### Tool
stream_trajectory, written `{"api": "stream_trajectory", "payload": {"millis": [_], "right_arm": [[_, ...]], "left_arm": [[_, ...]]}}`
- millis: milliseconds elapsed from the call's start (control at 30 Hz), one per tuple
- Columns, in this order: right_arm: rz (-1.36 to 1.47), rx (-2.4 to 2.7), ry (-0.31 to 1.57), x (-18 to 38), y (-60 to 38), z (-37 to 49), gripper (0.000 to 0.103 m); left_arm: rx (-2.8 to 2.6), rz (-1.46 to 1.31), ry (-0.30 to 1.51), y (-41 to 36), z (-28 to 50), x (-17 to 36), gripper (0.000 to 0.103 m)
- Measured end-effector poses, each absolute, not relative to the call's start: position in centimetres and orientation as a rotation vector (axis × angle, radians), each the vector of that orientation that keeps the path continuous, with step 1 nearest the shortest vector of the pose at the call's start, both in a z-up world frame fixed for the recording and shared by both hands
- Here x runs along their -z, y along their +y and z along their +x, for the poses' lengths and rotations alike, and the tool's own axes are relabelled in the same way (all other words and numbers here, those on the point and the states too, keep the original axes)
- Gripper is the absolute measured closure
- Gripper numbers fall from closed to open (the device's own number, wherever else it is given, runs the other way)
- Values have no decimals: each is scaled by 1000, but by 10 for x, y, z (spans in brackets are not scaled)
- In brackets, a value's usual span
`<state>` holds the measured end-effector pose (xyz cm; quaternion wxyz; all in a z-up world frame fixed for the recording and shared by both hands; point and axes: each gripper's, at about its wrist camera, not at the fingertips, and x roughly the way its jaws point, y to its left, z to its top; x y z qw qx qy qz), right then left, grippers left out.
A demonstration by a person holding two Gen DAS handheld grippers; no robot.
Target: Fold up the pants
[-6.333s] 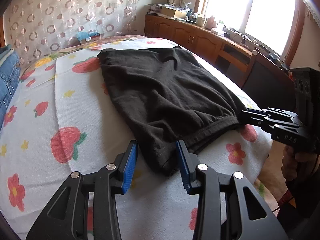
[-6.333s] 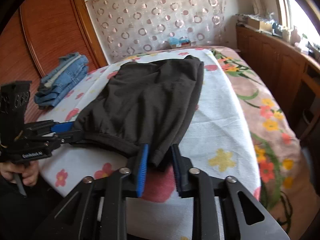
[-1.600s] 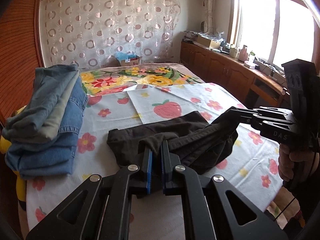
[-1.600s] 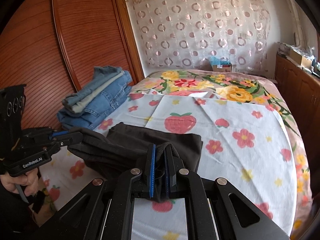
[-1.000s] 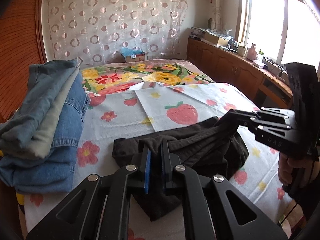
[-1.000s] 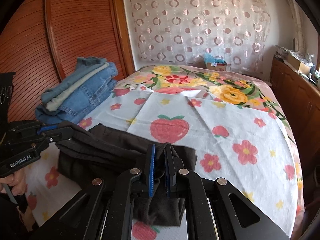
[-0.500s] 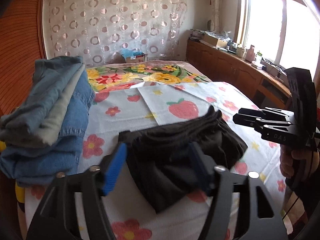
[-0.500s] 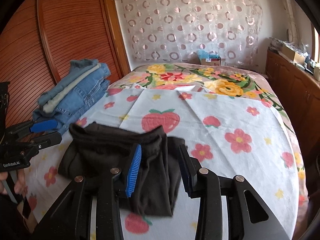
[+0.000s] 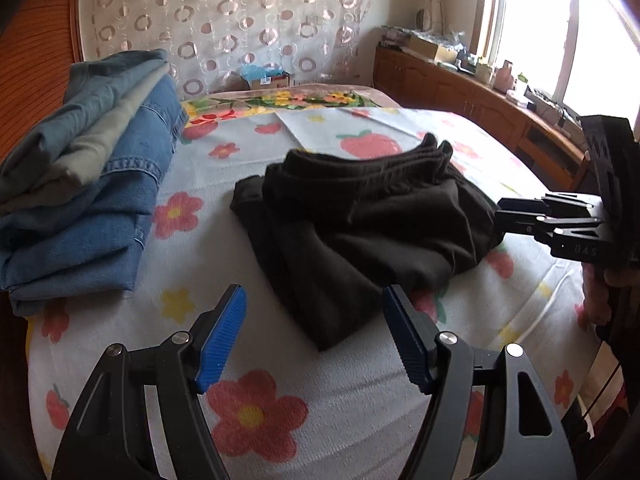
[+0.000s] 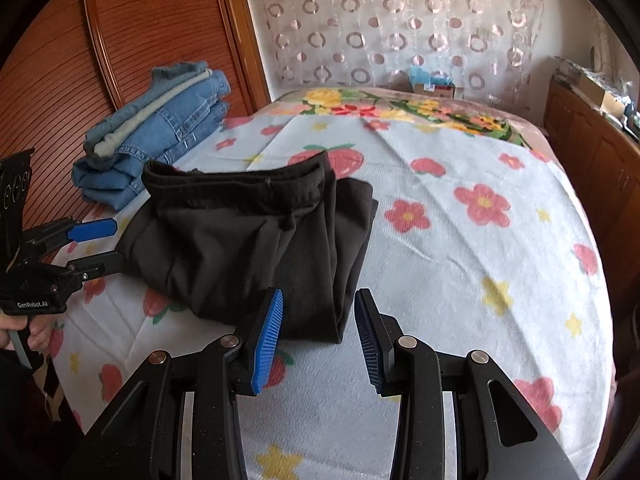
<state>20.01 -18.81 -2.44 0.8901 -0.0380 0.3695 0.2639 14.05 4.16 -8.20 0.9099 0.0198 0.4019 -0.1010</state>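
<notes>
The black pants (image 9: 360,224) lie folded in a loose bundle on the bed (image 9: 280,420), on the sheet w/ flowers and strawberries, the waistband at the far side. The left gripper (image 9: 316,336) has its jaws spread wide; they have just been opening, and only the near corner of the pants is between them, the pads not touching it. The right gripper (image 10: 318,334) is also spread, less wide, just opened as well; the near edge of the pants sits in front of its gap, not pinched. A stack of jeans (image 10: 156,140) rests at the left side of the bed, near the pants but apart. A hand (image 9: 600,296) holds the right gripper's handle.
</notes>
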Motion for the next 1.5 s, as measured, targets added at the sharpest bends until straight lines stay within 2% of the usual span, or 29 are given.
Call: {"api": "stream_trajectory", "payload": {"millis": [167,233,267,300,333,567,733,933,1500], "right_arm": [[-96,-557,779,25,-188,201,67],[-98,-570,775,26,-183,201,80],[-97,-579,771,25,-183,200,92],[-100,-582,764,24,-183,199,98],[-104,-568,747,22,-185,197,99],[-86,-489,722,23,-195,194,100],[-75,-511,724,23,-195,195,100],[-65,-518,745,21,-195,199,100],[-45,-582,703,9,-225,108,100]], "left_arm": [[198,58,848,37,144,88,31],[192,62,854,37,146,90,31],[187,64,857,37,146,91,31],[185,66,862,37,147,92,31],[183,68,867,37,148,94,31],[191,61,861,38,145,97,33],[238,44,848,35,141,93,60],[269,43,829,30,139,88,87],[330,50,800,26,72,67,89]]}}
